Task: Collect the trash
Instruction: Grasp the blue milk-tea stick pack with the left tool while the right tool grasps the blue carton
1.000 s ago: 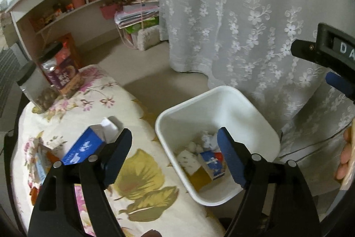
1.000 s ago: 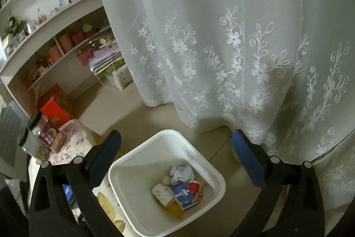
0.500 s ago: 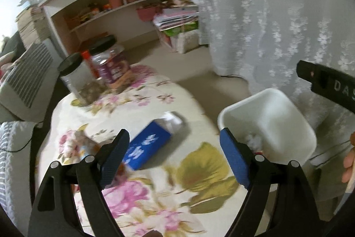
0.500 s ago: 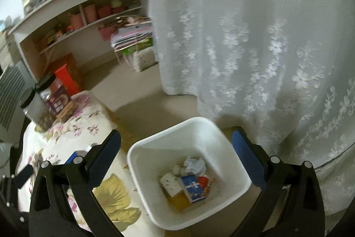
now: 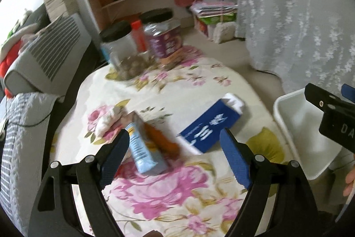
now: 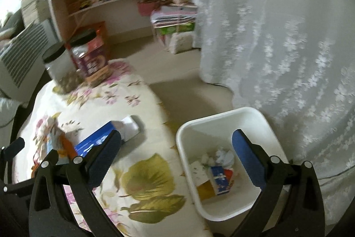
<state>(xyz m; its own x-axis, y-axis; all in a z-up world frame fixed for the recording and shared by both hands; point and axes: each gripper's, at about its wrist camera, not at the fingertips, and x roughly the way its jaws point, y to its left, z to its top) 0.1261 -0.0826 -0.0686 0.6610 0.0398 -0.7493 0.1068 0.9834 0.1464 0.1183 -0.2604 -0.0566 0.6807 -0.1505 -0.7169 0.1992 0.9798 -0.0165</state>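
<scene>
On the desk (image 5: 168, 92), covered in a floral cream cloth, the remaining trash lies in a row. Leftmost is a crumpled white tissue wad (image 5: 106, 120). Next is a pale blue rectangular carton (image 5: 144, 148) with an orange wrapper (image 5: 163, 140) touching its right side. Further right is a dark blue flat carton with a white torn end (image 5: 210, 128). Off the desk's right edge stands the white square plastic bin (image 6: 224, 126), already holding paper scraps and a small carton.

The left gripper (image 5: 173, 154) hangs above the pale blue carton, jaws wide and empty. The right gripper (image 6: 177, 157) is also wide and empty, straddling the gap between desk edge and bin.

Risks, as judged: the carton and wrapper touch, so a closing grip may catch both or push one away. Motion blur suggests fast travel, which could cause a misjudged approach.

Only the right wrist view shows the bin's contents. Only the left wrist view shows the tissue wad and wrapper clearly. Two dark-lidded clear jars (image 5: 142, 46) stand at the far end of the desk, near the trash.
</scene>
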